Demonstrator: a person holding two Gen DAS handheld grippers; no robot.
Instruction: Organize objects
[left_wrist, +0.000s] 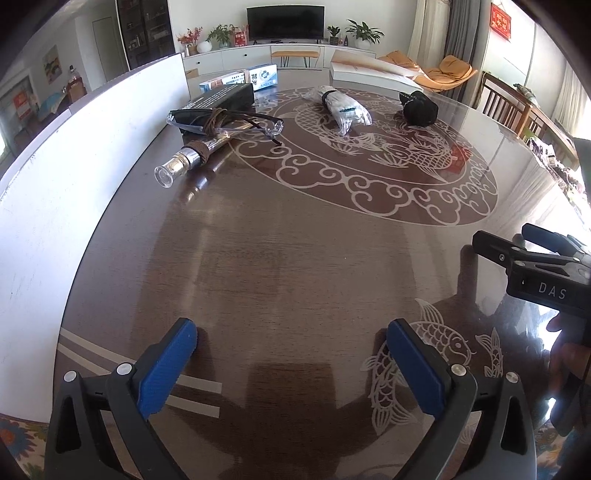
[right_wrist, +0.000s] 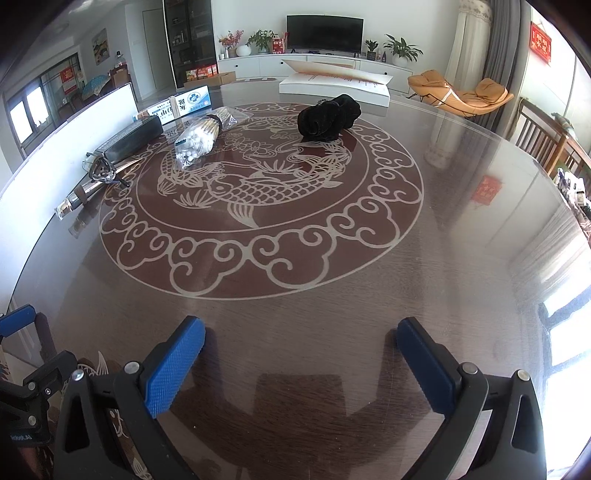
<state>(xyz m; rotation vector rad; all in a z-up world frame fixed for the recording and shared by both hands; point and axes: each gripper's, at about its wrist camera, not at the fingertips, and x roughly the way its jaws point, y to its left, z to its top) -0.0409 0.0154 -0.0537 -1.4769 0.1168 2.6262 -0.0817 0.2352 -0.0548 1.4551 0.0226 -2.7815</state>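
On the round dark table (left_wrist: 295, 240) with a fish pattern lie several objects at the far side. A silver bottle wrapped in brown cord (left_wrist: 188, 155) (right_wrist: 79, 195) lies at the left, with glasses (left_wrist: 236, 123) on it and a black box (left_wrist: 221, 98) (right_wrist: 129, 142) behind. A plastic bag of cotton swabs (left_wrist: 341, 105) (right_wrist: 201, 138) lies mid-table. A black cloth bundle (left_wrist: 419, 107) (right_wrist: 328, 116) lies to the right. My left gripper (left_wrist: 291, 334) stands open over bare table near the front edge, with nothing between its fingers. My right gripper (right_wrist: 301, 328) is open too, empty, beside the left one.
A white board (left_wrist: 55, 192) stands along the table's left edge. Blue and white cartons (left_wrist: 255, 77) (right_wrist: 184, 103) and a flat white box (left_wrist: 365, 70) (right_wrist: 332, 83) lie at the far rim. Chairs (left_wrist: 517, 107) stand to the right.
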